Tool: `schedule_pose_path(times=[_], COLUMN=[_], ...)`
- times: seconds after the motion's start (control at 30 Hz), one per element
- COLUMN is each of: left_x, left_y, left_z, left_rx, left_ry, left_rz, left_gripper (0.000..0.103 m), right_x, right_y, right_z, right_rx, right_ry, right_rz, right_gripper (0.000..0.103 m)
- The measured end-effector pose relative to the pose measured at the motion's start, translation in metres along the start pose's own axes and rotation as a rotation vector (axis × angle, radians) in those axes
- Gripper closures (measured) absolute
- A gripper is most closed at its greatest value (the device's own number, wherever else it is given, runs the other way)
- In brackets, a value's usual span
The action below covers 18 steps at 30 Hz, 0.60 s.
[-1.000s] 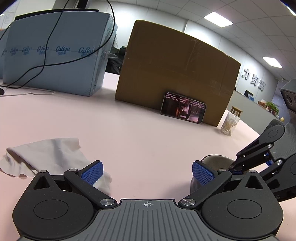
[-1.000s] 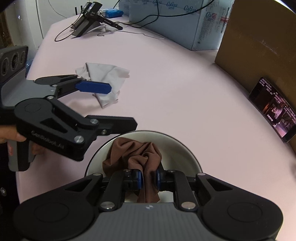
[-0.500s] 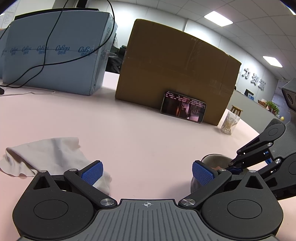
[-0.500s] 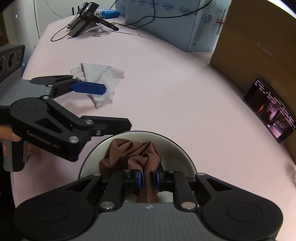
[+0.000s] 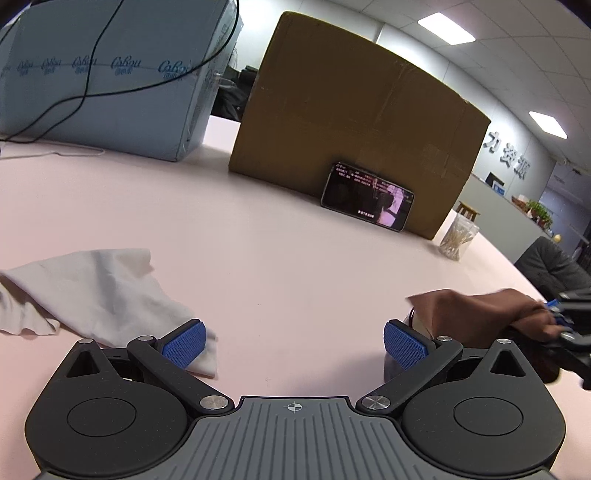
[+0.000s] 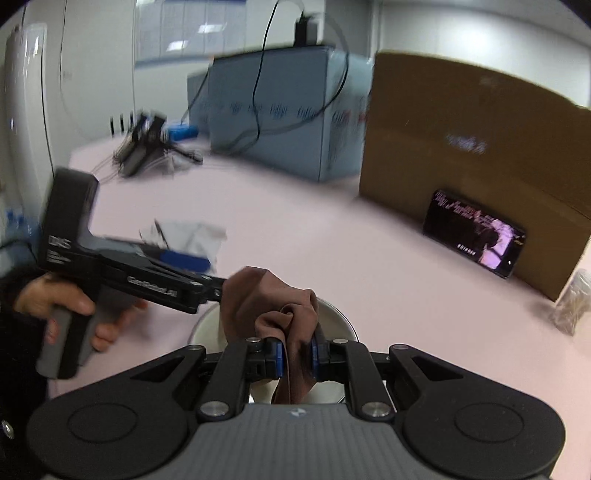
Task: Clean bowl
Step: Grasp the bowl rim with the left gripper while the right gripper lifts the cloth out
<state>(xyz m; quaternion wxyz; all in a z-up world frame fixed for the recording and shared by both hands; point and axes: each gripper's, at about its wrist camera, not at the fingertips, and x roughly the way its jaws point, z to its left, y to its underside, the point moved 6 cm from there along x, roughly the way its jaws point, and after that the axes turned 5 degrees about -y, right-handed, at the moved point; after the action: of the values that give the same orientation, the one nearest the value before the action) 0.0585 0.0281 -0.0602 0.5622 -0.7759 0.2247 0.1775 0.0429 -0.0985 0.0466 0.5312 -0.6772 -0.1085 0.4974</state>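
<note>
Right gripper (image 6: 297,356) pinches cloth (image 6: 271,308), seemingly above bowl (image 6: 334,315).

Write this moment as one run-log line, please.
right gripper: shut on brown cloth, above bowl | left gripper: open, empty, beside bowl | white cloth: on table

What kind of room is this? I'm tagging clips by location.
Probably an office: panel ceiling lights, a reception-style counter under wall lettering, and boxes on a big pink table.
</note>
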Motion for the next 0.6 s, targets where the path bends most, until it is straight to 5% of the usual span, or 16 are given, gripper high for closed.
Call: schedule_pose_path(times=[0.13,0.23,0.6], left_x=[0.004,0.015,0.021], left_y=[-0.005,-0.012,-0.015], left_z=[0.004,0.003,-0.01], left_rx=[-0.054,-0.068,-0.012], left_ry=[0.059,0.096,0.084], left_rz=[0.003,0.03,0.04], left_gripper=[0.0,0.0,0.0], right_x=[-0.04,-0.057,-0.044], right_y=[0.017,0.033,0.073], right_z=[0.008,0.012,0.034], right_rx=[0.102,0.129,0.153], right_ry=[-0.072,-0.105,-0.087], right_rz=[-0.156,-0.184,-0.086], right_gripper=[0.088,0.088,0.087])
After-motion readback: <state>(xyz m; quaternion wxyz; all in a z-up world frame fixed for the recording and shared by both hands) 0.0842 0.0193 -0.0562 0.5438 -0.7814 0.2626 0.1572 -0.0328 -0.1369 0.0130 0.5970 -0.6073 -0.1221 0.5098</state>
